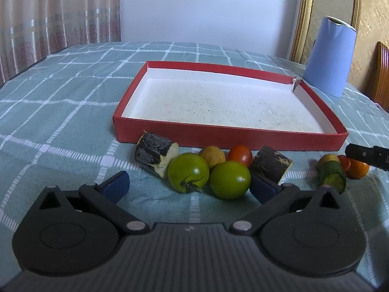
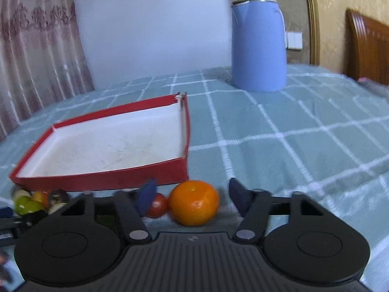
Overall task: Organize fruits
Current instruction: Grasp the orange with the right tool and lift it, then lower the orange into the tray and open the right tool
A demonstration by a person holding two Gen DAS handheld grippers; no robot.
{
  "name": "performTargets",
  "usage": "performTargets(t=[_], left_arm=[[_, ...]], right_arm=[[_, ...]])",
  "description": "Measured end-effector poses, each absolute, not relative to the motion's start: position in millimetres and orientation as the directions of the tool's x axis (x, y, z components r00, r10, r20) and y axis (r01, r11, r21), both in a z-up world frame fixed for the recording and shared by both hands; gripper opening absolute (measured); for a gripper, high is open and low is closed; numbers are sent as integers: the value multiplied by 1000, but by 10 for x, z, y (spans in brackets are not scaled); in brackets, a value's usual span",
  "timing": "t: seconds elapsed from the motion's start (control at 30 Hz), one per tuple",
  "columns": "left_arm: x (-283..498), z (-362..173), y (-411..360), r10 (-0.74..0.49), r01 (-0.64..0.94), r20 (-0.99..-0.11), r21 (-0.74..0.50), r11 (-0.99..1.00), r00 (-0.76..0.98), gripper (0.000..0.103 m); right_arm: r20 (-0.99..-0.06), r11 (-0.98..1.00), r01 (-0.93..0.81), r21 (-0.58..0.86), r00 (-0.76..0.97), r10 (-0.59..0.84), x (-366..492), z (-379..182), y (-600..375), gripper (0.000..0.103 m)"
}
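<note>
Orange mandarin between half-open right tongs, pads clear.

Checked cloth, pale green with white grid lines, covers the bench from near edge to far edge. Blue kettle, upright with a pale rim, stands on the cloth at the far right. Pink patterned curtain hangs in folds at the far left. Plain white wall panel fills the far centre, behind the bench. Gold frame moulding runs up along the right edge of the panel; textured beige wall lies to its right. White wall switch sits just right of the kettle. Brown wooden chair back, ribbed, shows at the far right.
</note>
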State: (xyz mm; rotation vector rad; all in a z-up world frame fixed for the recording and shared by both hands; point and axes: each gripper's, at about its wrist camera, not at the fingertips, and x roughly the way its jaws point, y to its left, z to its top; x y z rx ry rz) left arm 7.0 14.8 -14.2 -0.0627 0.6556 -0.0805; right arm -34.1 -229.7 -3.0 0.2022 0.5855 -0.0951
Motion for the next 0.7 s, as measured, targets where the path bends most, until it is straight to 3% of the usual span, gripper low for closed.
performTargets(t=[0.07, 0.37, 0.7], left_arm=[[69, -143, 146, -94, 55, -605, -83, 995, 791, 103], [88, -147, 144, -95, 54, -600, -86, 995, 794, 103], [83, -159, 181, -105, 54, -590, -104, 993, 801, 103]], right_arm=[[-554, 973, 162, 164, 831, -45, -358, -41, -2307, 42], [-542, 980, 130, 154, 840, -26, -382, -16, -2270, 40], [-405, 1000, -22, 14, 914, 25, -113, 330, -1885, 40]])
